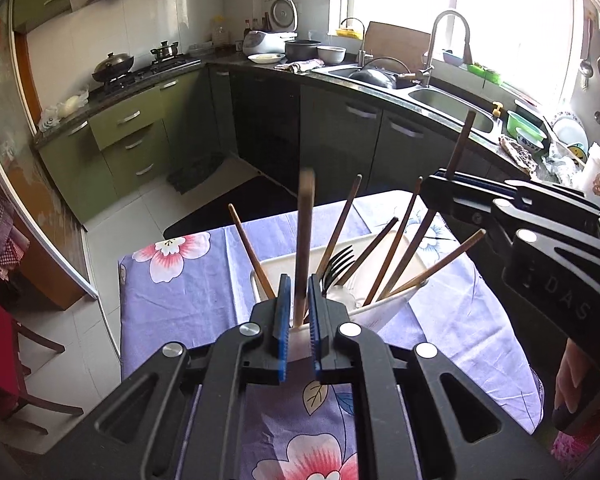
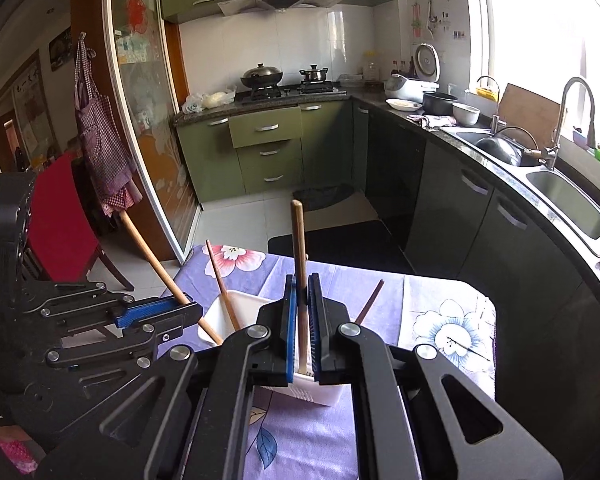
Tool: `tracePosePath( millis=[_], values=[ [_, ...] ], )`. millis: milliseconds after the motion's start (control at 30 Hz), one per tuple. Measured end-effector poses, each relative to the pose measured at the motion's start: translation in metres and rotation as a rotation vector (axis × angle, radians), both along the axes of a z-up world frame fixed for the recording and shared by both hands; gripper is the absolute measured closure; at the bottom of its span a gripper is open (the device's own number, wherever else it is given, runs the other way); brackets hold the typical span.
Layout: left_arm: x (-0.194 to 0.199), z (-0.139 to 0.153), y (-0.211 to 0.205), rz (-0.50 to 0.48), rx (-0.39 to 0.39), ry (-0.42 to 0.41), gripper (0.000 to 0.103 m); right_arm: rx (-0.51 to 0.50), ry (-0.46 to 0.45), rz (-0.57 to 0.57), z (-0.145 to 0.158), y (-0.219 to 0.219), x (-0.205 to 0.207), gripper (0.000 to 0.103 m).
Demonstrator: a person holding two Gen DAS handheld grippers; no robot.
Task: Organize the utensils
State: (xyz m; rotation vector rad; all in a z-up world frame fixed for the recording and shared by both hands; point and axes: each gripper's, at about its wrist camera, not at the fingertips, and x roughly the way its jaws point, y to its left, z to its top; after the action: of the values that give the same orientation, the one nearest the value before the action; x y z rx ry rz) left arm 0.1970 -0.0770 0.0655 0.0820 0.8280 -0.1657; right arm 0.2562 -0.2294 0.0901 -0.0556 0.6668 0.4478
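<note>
Item: white utensil caddy point(image 1: 384, 308) on a bench spread with a lilac floral cloth point(image 1: 188, 292), kitchen setting.

Contents: several wooden chopsticks point(image 1: 396, 252) leaning outward, one dark fork point(image 1: 336, 268).

Left hand-held gripper point(image 1: 299, 308): blue pads slightly apart, a light wooden stick point(image 1: 305, 240) standing upright between them with a gap at each side, its lower end in the caddy.

Right hand-held gripper point(image 2: 302, 316): pads pressed together on a brown wooden stick point(image 2: 299, 240), held upright above the caddy's near compartment.
</note>
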Motion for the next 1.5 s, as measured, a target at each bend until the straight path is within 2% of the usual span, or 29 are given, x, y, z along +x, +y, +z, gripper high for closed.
tracePosePath(
  millis=[33, 67, 100, 167, 200, 233, 267, 333, 400, 433, 500, 600, 700, 833, 1033, 1267, 1500],
  values=[
    [-0.001, -0.002, 0.000, 0.004, 0.001, 0.001, 0.070, 0.002, 0.000, 0.000, -0.002, 0.000, -0.002, 0.091],
    [-0.003, -0.004, 0.001, 0.008, 0.001, -0.005, 0.065, 0.005, -0.002, 0.002, -0.003, 0.000, -0.004, 0.084],
    [-0.006, -0.004, 0.002, 0.011, 0.003, -0.014, 0.060, 0.010, -0.005, 0.004, -0.002, 0.000, -0.006, 0.084],
    [-0.013, -0.003, 0.003, 0.008, -0.001, -0.021, 0.060, 0.023, -0.020, 0.007, 0.002, -0.003, -0.016, 0.084],
    [-0.018, -0.002, 0.004, 0.007, -0.014, -0.026, 0.054, 0.030, -0.034, 0.010, 0.005, -0.005, -0.024, 0.084],
    [-0.025, 0.000, 0.005, 0.009, -0.026, -0.039, 0.043, 0.037, -0.051, 0.011, 0.008, -0.008, -0.034, 0.083],
    [-0.033, 0.002, 0.008, 0.013, -0.038, -0.060, 0.037, 0.043, -0.068, 0.010, 0.010, -0.013, -0.044, 0.082],
    [-0.056, 0.005, 0.013, 0.023, -0.052, -0.119, 0.021, 0.054, -0.107, -0.003, 0.010, -0.026, -0.069, 0.073],
    [-0.081, 0.004, 0.017, 0.040, -0.056, -0.179, 0.012, 0.049, -0.143, -0.023, 0.000, -0.038, -0.099, 0.056],
    [-0.095, 0.001, 0.020, 0.054, -0.051, -0.206, 0.011, 0.041, -0.154, -0.037, -0.008, -0.044, -0.112, 0.051],
    [-0.119, -0.010, 0.022, 0.070, -0.032, -0.230, 0.010, 0.037, -0.168, -0.053, -0.030, -0.054, -0.139, 0.027],
    [-0.148, -0.031, 0.025, 0.084, -0.014, -0.234, 0.008, 0.025, -0.148, -0.082, -0.065, -0.063, -0.168, 0.013],
    [-0.172, -0.050, 0.027, 0.084, 0.003, -0.228, 0.007, 0.038, -0.130, -0.095, -0.092, -0.068, -0.190, 0.005],
    [-0.193, -0.062, 0.026, 0.077, -0.015, -0.227, 0.007, 0.046, -0.128, -0.123, -0.110, -0.071, -0.212, 0.005],
    [-0.213, -0.060, 0.032, 0.091, -0.055, -0.234, 0.007, 0.026, -0.184, -0.164, -0.109, -0.070, -0.243, 0.005],
    [-0.230, -0.053, 0.031, 0.102, -0.043, -0.270, 0.007, 0.021, -0.187, -0.178, -0.104, -0.070, -0.259, 0.005],
    [-0.234, -0.053, 0.034, 0.111, -0.083, -0.258, 0.007, 0.016, -0.172, -0.175, -0.105, -0.070, -0.261, 0.005]
  ],
)
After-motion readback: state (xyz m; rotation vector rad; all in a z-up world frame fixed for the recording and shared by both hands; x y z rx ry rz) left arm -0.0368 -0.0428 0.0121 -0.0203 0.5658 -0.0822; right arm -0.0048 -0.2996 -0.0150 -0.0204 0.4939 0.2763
